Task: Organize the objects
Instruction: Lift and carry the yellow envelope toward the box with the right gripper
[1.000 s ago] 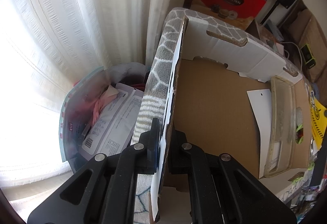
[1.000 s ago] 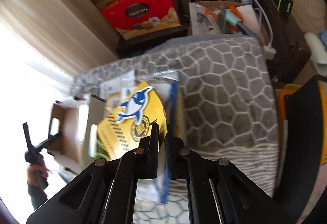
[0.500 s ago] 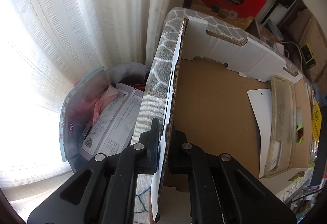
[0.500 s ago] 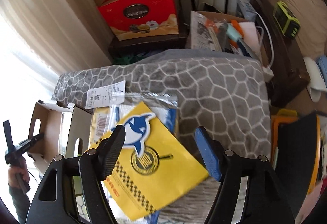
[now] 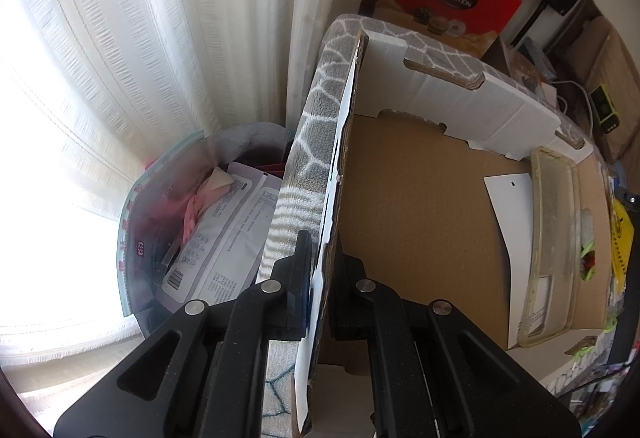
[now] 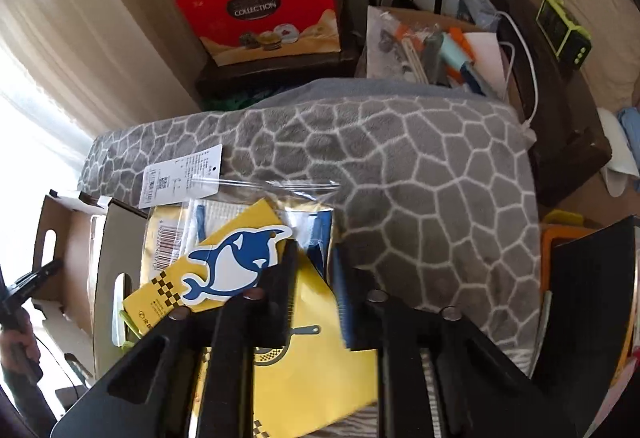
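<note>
My left gripper is shut on the side wall of an open cardboard box standing on a grey patterned blanket. Inside the box lie a clear plastic tray and a white card. In the right wrist view a yellow package with a blue dolphin lies on the blanket beside the box, on top of a clear bag and a white tag. My right gripper is over it, jaws closing; a corner of the package lies in the gap, pads blurred and apart.
The grey blanket covers a bed. Beyond it stand a red gift box, a carton of tools and a green clock. A bag of papers sits by the curtain. A hand holds the left gripper.
My right gripper let go of the yellow package, opened wide, then narrowed again over it. The package now lies on the blanket. The left gripper and box have not moved.
</note>
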The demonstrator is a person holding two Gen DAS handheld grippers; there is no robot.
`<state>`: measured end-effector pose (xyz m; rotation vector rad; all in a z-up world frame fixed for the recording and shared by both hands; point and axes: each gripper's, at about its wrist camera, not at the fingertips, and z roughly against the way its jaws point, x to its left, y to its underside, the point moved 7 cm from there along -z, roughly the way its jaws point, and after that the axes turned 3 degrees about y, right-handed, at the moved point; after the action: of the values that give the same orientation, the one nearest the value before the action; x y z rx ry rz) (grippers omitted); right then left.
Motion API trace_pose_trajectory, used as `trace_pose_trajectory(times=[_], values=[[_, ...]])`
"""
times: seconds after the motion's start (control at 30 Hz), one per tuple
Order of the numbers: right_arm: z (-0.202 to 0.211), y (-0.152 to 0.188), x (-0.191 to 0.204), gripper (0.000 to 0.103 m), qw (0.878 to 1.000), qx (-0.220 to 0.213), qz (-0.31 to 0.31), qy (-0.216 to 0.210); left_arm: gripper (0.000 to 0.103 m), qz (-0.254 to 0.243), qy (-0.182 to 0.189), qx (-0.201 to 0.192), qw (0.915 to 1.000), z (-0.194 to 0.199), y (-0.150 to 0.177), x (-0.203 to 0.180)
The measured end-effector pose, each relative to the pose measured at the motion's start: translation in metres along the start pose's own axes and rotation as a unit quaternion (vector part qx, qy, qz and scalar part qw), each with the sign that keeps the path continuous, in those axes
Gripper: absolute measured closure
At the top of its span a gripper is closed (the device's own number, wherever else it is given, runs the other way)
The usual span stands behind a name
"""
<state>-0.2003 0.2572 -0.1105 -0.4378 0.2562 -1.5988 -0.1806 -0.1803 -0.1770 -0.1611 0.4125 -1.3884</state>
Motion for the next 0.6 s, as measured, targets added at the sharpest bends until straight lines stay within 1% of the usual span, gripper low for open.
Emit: trace_pose_trajectory(times=[0.03,0.1,0.2,0.27,0.37,0.47,0.5,0.53,0.6], values=[[0.004,0.000,-0.002,0.098,1.000,-0.005,-0.002,-0.004,0.097,0.000,0.001,0.000,1.0000,0.000,0.000,0.000],[0.012,-0.001,-0.004,0.099,1.000,-0.012,-0.013,-0.019,0.097,0.002,0.001,0.000,1.0000,-0.001,0.000,0.000],[0.025,-0.001,-0.008,0.100,0.997,-0.019,-0.035,-0.060,0.097,0.002,0.000,0.000,1.0000,-0.001,-0.001,0.000],[0.031,0.001,-0.008,0.100,0.995,-0.013,-0.043,-0.084,0.097,0.002,0.000,0.000,1.0000,-0.001,-0.001,0.001],[0.035,0.004,-0.004,0.098,0.995,-0.006,-0.035,-0.093,0.097,0.003,0.000,-0.001,1.0000,-0.001,-0.001,0.001],[0.030,0.013,-0.009,0.094,0.994,0.016,-0.047,-0.094,0.097,0.003,0.000,-0.001,1.0000,-0.001,0.000,0.001],[0.028,0.018,-0.013,0.083,0.992,0.024,-0.062,-0.107,0.097,0.003,0.001,-0.001,1.0000,-0.001,0.000,0.000],[0.027,0.021,-0.015,0.061,0.989,0.027,-0.075,-0.123,0.097,0.003,0.001,-0.001,1.0000,-0.001,0.000,0.001],[0.026,0.029,-0.020,0.039,0.984,0.027,-0.091,-0.149,0.097,0.002,0.001,-0.001,1.0000,-0.001,0.000,0.001]])
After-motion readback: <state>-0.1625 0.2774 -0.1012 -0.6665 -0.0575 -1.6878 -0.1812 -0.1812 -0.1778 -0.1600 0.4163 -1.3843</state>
